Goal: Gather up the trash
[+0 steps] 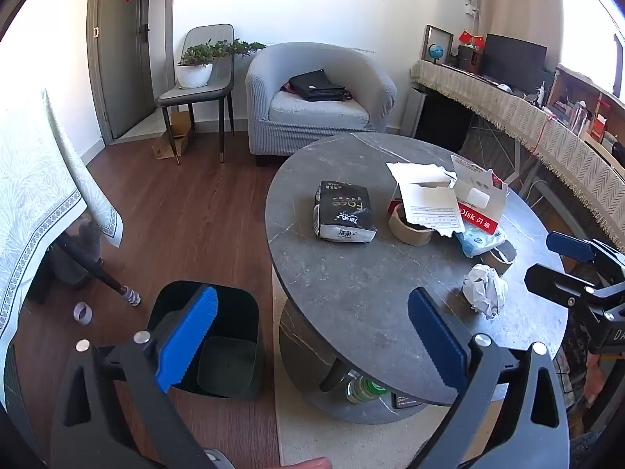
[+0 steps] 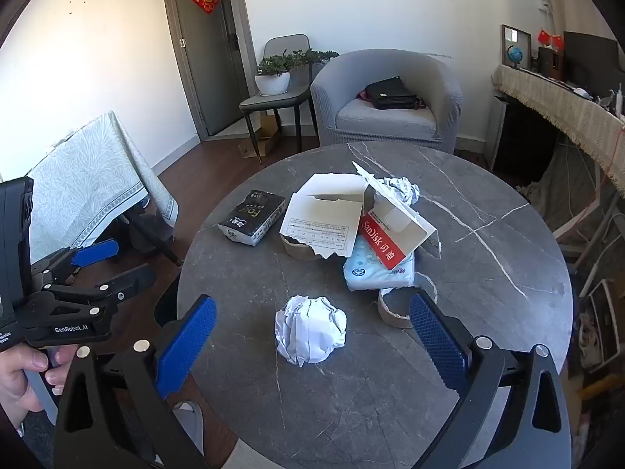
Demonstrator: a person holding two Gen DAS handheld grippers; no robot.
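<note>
A crumpled white paper ball (image 2: 310,330) lies on the round grey table (image 2: 488,312), right in front of my open right gripper (image 2: 312,332); it also shows in the left wrist view (image 1: 485,291). A torn red-and-white SanDisk box (image 2: 384,226), a blue-white wipes pack (image 2: 377,273), two cardboard tape rolls (image 2: 394,308) and a second paper ball (image 2: 398,189) lie behind it. A black tissue pack (image 1: 343,211) lies at the table's left. My left gripper (image 1: 312,336) is open and empty, above the black trash bin (image 1: 218,340) on the floor.
A grey armchair (image 1: 320,97) with a black bag, a chair with a potted plant (image 1: 195,64) and a door stand at the back. A cloth-covered table (image 1: 39,195) is on the left, a cluttered desk (image 1: 527,117) on the right. A tape roll (image 1: 83,312) lies on the floor.
</note>
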